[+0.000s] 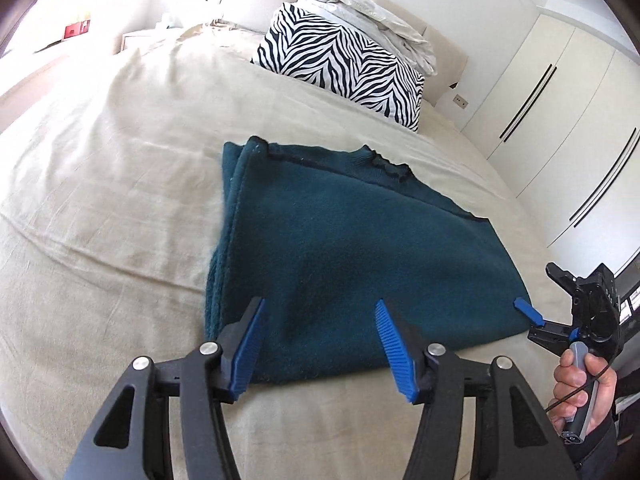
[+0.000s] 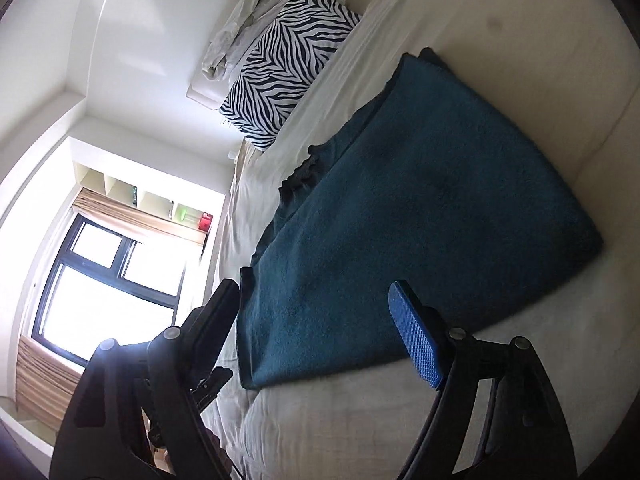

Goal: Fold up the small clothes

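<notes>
A dark teal knitted garment (image 1: 340,248) lies folded flat on the beige bed; it also shows in the right wrist view (image 2: 420,208). My left gripper (image 1: 320,308) is open, its blue pads hovering over the garment's near edge with nothing between them. My right gripper (image 2: 316,288) is open at the garment's near right corner, tilted sideways. In the left wrist view one of its fingertips (image 1: 528,312) rests at that corner, held by a hand (image 1: 580,392).
A zebra-print pillow (image 1: 340,64) and rumpled white bedding (image 1: 372,12) sit at the head of the bed. White wardrobe doors (image 1: 560,128) stand to the right. A window (image 2: 108,284) lies beyond the bed's side.
</notes>
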Demonstrator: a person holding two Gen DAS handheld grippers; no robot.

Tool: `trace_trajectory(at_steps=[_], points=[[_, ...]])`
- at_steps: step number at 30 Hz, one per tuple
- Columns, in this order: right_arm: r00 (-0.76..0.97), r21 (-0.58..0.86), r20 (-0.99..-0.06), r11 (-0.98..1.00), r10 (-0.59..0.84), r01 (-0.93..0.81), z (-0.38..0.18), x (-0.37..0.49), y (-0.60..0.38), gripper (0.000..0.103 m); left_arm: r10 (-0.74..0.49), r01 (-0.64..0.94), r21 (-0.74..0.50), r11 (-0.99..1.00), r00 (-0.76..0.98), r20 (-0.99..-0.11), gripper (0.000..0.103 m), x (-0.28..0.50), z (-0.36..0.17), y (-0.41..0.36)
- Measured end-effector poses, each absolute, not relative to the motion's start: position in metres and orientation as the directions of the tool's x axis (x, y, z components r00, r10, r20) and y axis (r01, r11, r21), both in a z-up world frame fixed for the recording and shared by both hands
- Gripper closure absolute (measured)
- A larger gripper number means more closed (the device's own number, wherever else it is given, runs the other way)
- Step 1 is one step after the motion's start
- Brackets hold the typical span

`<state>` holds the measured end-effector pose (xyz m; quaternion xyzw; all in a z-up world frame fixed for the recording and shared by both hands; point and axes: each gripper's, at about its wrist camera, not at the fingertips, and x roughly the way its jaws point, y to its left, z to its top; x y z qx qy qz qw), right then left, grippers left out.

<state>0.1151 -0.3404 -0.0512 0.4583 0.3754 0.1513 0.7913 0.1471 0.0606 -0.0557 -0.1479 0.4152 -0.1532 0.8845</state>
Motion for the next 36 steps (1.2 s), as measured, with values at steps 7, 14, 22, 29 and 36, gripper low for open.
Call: trace_trajectory(at_steps=[7,14,22,29,36], points=[[0.555,0.846,-0.451,0.533,0.699,0.016,-0.054,0.193,-0.25,0.026,-0.322,0.1,-0.332,0.938,0.604,-0.729,0.043,0.2,-0.076,0.056],[0.562,0.861,-0.462,0.498,0.686,0.1,-0.093,0.203,-0.277,0.035,-0.367,0.092,-0.392,0.915,0.591,-0.718,0.048,0.191,-0.086,0.084],[0.571,0.87,-0.425,0.492,0.703,0.042,-0.064,0.182,-0.279,0.033,-0.445,-0.022,-0.553,0.833,0.568,-0.693,0.028,0.191,-0.095,0.129],[0.498,0.89,-0.406,0.455,0.766,0.025,-0.068,0.199,-0.237,0.033,-0.58,-0.013,-0.652,0.758,0.445,-0.683,0.028,0.197,-0.112,0.12],[0.44,0.901,-0.395,0.434,0.807,0.013,-0.07,0.211,-0.207,0.033,-0.709,-0.102,-0.798,0.594,0.402,-0.58,0.034,0.211,-0.127,0.13]])
